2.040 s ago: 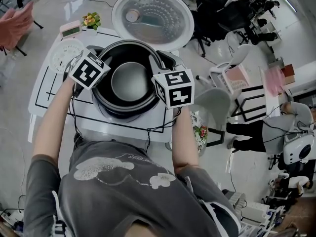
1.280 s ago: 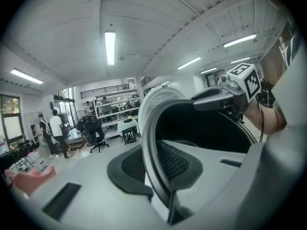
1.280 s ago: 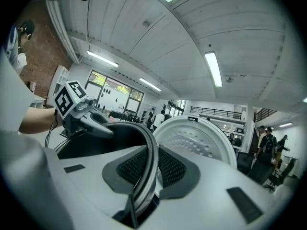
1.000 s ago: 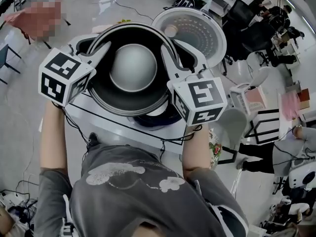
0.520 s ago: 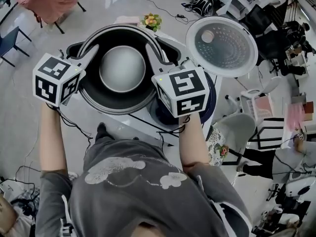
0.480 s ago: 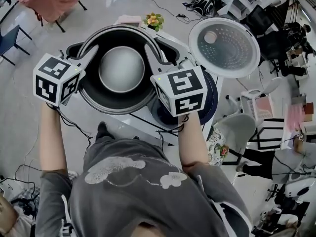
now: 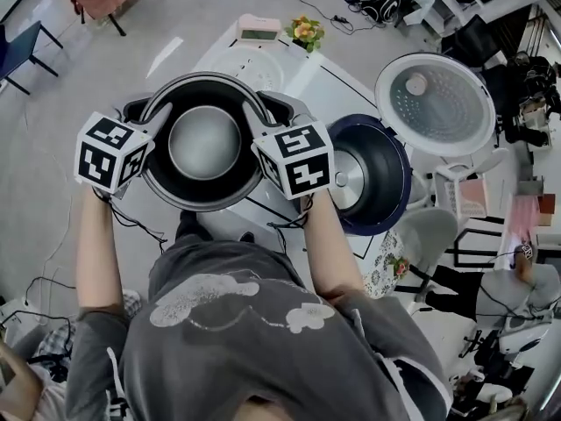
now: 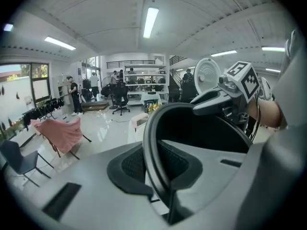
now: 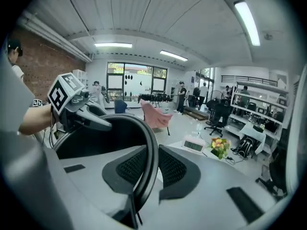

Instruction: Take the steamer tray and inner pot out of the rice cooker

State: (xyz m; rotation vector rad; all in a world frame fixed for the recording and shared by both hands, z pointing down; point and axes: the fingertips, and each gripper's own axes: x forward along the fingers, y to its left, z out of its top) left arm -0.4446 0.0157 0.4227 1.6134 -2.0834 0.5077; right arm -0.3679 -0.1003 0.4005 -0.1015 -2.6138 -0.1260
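Note:
The dark inner pot [image 7: 204, 143] with its grey bottom hangs between my two grippers, left of the rice cooker [image 7: 372, 175]. My left gripper [image 7: 158, 110] is shut on the pot's left rim, which runs between its pads in the left gripper view [image 8: 156, 166]. My right gripper [image 7: 254, 103] is shut on the right rim, clamped likewise in the right gripper view [image 9: 149, 171]. Each gripper shows across the pot in the other's view. The cooker stands with its cavity dark and its round lid [image 7: 436, 103] swung open. A white perforated steamer tray [image 7: 250, 67] lies on the table behind the pot.
The white table [image 7: 324, 82] has black lines marked on it. A pink digital clock [image 7: 259, 28] and a small pot of flowers [image 7: 305, 32] stand at its far edge. Chairs, desks and people fill the room around.
Both grippers have carried the inner pot out of the cooker, leftward and downward. The cooker, under the pot before, now shows open at the right.

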